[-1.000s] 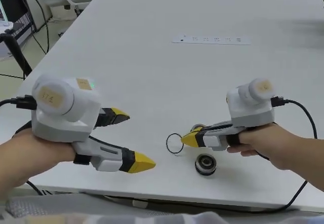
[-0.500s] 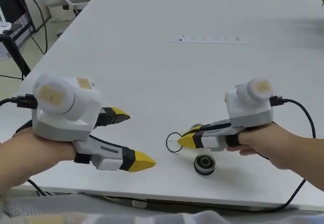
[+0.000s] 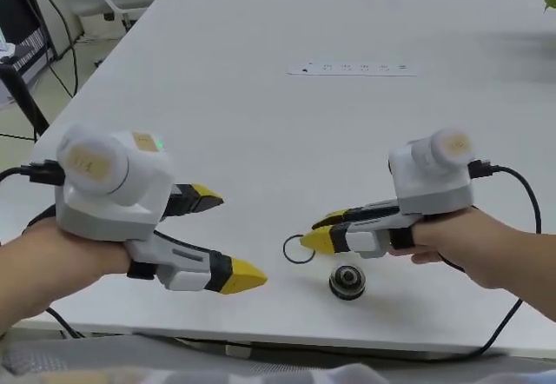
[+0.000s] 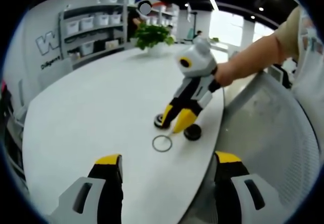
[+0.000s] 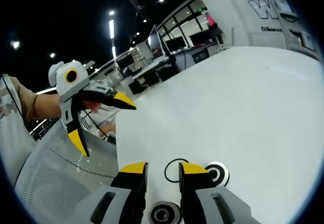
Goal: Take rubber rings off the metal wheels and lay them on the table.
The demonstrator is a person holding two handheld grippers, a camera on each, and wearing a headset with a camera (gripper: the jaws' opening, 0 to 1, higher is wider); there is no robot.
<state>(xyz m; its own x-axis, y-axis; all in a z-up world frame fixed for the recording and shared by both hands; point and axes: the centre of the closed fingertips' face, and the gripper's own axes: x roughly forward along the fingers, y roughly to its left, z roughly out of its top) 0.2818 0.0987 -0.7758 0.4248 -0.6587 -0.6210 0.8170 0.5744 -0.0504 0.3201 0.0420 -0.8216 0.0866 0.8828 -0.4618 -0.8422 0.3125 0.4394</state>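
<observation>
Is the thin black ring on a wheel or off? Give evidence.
Off: the ring lies flat on the table, bare tabletop showing through it, apart from the nearby wheel.

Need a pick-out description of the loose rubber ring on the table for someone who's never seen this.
On the white table, near the person's edge, look just off the yellow jaw tips of the right gripper. A thin black rubber ring lies flat there; unlike the chunky metal wheel beside it, it is a bare hoop with tabletop showing through.
</observation>
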